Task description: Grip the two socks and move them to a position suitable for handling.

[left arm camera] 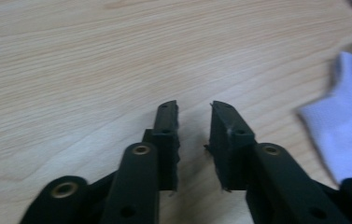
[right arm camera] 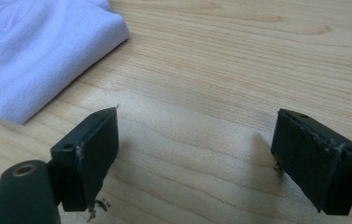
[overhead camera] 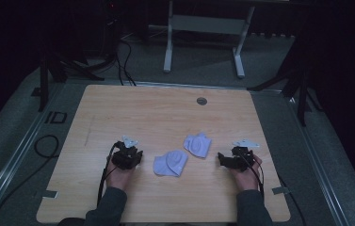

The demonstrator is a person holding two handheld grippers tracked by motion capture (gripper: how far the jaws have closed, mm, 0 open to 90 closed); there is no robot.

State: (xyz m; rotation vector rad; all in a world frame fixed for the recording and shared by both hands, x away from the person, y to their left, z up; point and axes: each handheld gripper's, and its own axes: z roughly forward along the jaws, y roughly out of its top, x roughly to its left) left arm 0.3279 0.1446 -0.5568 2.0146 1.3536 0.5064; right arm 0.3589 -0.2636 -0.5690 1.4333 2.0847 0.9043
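Note:
Two pale lilac socks lie on the wooden table (overhead camera: 165,113). One folded sock (overhead camera: 170,163) is between the hands, the other sock (overhead camera: 197,144) a little farther back and to the right. My left gripper (overhead camera: 136,157) rests left of the near sock and points toward it. In the left gripper view its jaws (left arm camera: 194,109) stand a narrow gap apart over bare wood, with a sock (left arm camera: 346,135) off to the right. My right gripper (overhead camera: 222,159) sits right of the socks. Its jaws (right arm camera: 197,126) are wide open over bare wood, with a sock (right arm camera: 38,51) at the upper left.
A round metal grommet (overhead camera: 202,100) is set in the table near its far edge. Black cables (overhead camera: 48,146) lie on the grey floor at the left. A white stand frame (overhead camera: 203,37) is beyond the table.

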